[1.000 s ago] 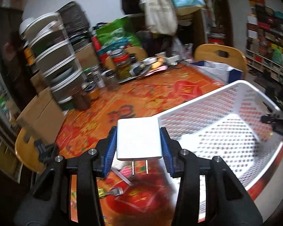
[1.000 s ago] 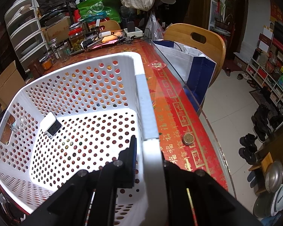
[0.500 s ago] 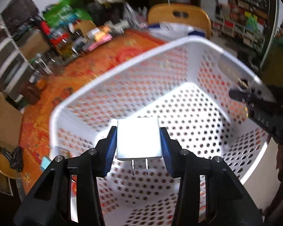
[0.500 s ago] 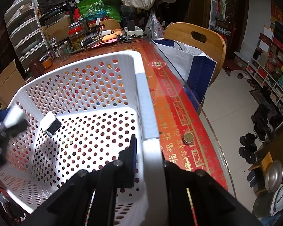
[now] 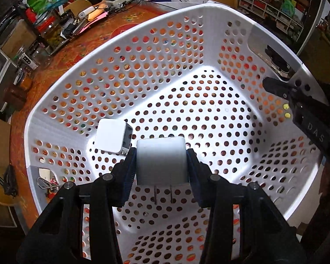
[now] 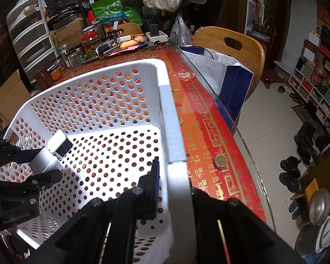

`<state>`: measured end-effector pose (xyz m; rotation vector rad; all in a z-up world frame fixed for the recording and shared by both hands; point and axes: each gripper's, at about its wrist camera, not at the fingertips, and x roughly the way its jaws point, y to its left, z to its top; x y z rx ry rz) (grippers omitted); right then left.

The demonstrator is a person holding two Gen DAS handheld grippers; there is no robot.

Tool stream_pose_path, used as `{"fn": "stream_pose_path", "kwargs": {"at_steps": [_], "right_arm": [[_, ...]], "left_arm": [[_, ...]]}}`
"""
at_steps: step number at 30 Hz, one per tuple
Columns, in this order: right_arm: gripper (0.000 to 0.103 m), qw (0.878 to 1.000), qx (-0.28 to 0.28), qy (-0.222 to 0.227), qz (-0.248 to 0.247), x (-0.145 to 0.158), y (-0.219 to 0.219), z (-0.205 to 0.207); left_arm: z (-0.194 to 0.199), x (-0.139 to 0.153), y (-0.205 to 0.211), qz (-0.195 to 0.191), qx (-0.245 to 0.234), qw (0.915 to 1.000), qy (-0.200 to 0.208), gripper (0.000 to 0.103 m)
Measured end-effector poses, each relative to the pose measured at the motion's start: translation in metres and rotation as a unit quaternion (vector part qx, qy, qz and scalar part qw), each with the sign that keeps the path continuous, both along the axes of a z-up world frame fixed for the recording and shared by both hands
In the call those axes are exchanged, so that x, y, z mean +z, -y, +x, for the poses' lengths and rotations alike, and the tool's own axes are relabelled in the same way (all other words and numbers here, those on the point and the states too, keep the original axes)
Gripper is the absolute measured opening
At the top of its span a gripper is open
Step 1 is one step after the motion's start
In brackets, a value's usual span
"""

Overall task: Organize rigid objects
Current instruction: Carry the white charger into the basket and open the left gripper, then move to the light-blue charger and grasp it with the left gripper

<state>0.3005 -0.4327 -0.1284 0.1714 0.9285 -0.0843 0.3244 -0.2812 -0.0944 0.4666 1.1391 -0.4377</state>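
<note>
White basket (image 5: 55,114) holding one charger (image 5: 112,138).
Left gripper (image 5: 160,162) clamped on white plug adapter (image 5: 160,160) inside; right gripper (image 6: 173,189) pinching basket rim.

A coin (image 6: 220,161) is lying on the red patterned tablecloth (image 6: 211,132). A wooden chair (image 6: 235,46) is standing at the table's far side with a white and blue bag (image 6: 222,72) resting against it. Glass jars (image 6: 90,44) and stacked drawers (image 6: 30,41) are crowding the far end.

White plug adapter (image 5: 160,160) held above perforated white basket (image 5: 209,33); second adapter (image 5: 112,138) inside.
</note>
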Motion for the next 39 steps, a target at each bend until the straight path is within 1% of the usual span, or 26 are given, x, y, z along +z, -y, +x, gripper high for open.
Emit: {"fn": "stream_pose_path", "kwargs": {"at_steps": [4, 5, 6, 7, 9, 10, 11, 14, 16, 17, 19, 20, 21, 22, 23, 24, 26, 27, 29, 30, 31, 32, 33, 36, 37, 39], "right_arm": [[0.007, 1.000, 0.001, -0.003, -0.001, 0.000, 0.000, 0.000], [0.007, 1.000, 0.001, -0.003, -0.001, 0.000, 0.000, 0.000], [0.007, 1.000, 0.000, -0.004, -0.001, 0.001, 0.000, 0.000], [0.007, 1.000, 0.000, -0.004, -0.001, 0.001, 0.000, 0.001], [0.007, 1.000, -0.001, -0.006, -0.001, 0.001, 0.000, 0.001], [0.007, 1.000, -0.002, -0.006, -0.002, 0.001, 0.000, 0.001], [0.007, 1.000, -0.003, -0.007, -0.004, 0.001, 0.000, 0.002], [0.007, 1.000, -0.003, -0.009, -0.005, 0.001, 0.000, 0.002], [0.007, 1.000, -0.003, -0.009, -0.005, 0.001, 0.001, 0.002], [0.007, 1.000, -0.002, -0.009, -0.005, 0.001, 0.001, 0.002], [0.007, 1.000, -0.001, -0.008, -0.004, 0.001, 0.001, 0.002], [0.007, 1.000, -0.001, -0.008, -0.003, 0.001, 0.001, 0.001], [0.007, 1.000, -0.001, -0.007, -0.002, 0.001, 0.001, 0.001], [0.007, 1.000, 0.000, -0.006, -0.002, 0.000, 0.001, 0.001], [0.007, 1.000, 0.000, -0.005, -0.002, 0.000, 0.000, 0.001], [0.007, 1.000, 0.000, -0.005, -0.002, 0.001, 0.001, 0.001], [0.007, 1.000, 0.000, -0.003, 0.000, 0.000, 0.001, 0.000], [0.007, 1.000, -0.001, -0.003, 0.001, 0.000, 0.001, 0.000], [0.007, 1.000, -0.001, -0.002, 0.002, -0.001, 0.001, 0.000], [0.007, 1.000, -0.001, -0.002, 0.002, -0.001, 0.001, 0.000], [0.007, 1.000, -0.002, -0.003, 0.002, -0.001, 0.001, 0.000], [0.007, 1.000, -0.002, -0.003, 0.002, -0.001, 0.001, 0.000], [0.007, 1.000, -0.002, -0.004, 0.002, -0.001, 0.002, 0.000], [0.007, 1.000, -0.005, -0.003, 0.002, -0.001, 0.002, 0.000], [0.007, 1.000, -0.006, -0.004, 0.001, -0.001, 0.002, 0.000], [0.007, 1.000, -0.007, -0.005, 0.000, -0.001, 0.002, 0.000]], "left_arm": [[0.001, -0.001, 0.001, -0.002, 0.003, 1.0000, -0.006, 0.042], [0.001, -0.001, 0.000, -0.004, -0.001, 1.0000, -0.007, 0.044], [-0.001, 0.000, 0.001, -0.005, -0.005, 1.0000, -0.003, 0.052], [-0.003, 0.003, 0.002, -0.006, -0.011, 0.9999, 0.007, 0.058], [-0.007, 0.009, 0.002, -0.002, -0.013, 0.9993, 0.035, 0.076], [-0.008, 0.013, 0.000, 0.000, -0.012, 0.9987, 0.049, 0.080], [-0.008, 0.015, -0.002, -0.002, -0.011, 0.9984, 0.055, 0.086], [-0.011, 0.028, -0.018, -0.028, -0.001, 0.9978, 0.060, 0.087], [-0.019, 0.049, -0.043, -0.058, 0.008, 0.9951, 0.080, 0.087], [-0.022, 0.055, -0.052, -0.066, 0.013, 0.9939, 0.088, 0.087], [-0.030, 0.083, -0.090, -0.093, 0.037, 0.9881, 0.117, 0.087], [-0.033, 0.092, -0.107, -0.104, 0.049, 0.9851, 0.128, 0.090], [-0.036, 0.102, -0.130, -0.116, 0.065, 0.9809, 0.142, 0.098], [-0.038, 0.112, -0.156, -0.128, 0.084, 0.9758, 0.156, 0.103], [-0.039, 0.116, -0.175, -0.133, 0.096, 0.9722, 0.166, 0.103], [-0.037, 0.116, -0.201, -0.124, 0.117, 0.9697, 0.174, 0.103], [-0.028, 0.106, -0.231, -0.098, 0.149, 0.9686, 0.173, 0.103], [-0.019, 0.093, -0.252, -0.083, 0.175, 0.9668, 0.167, 0.103], [-0.003, 0.068, -0.281, -0.074, 0.208, 0.9652, 0.140, 0.103], [0.002, 0.058, -0.290, -0.074, 0.216, 0.9647, 0.132, 0.103], [0.011, 0.042, -0.300, -0.069, 0.222, 0.9652, 0.119, 0.103], [0.017, 0.029, -0.306, -0.063, 0.225, 0.9661, 0.111, 0.103], [0.027, 0.009, -0.312, -0.053, 0.225, 0.9681, 0.096, 0.103], [0.042, -0.029, -0.319, -0.047, 0.208, 0.9751, 0.060, 0.103], [0.050, -0.038, -0.324, -0.047, 0.209, 0.9756, 0.050, 0.103], [0.056, -0.049, -0.327, -0.047, 0.213, 0.9747, 0.046, 0.103]]}}
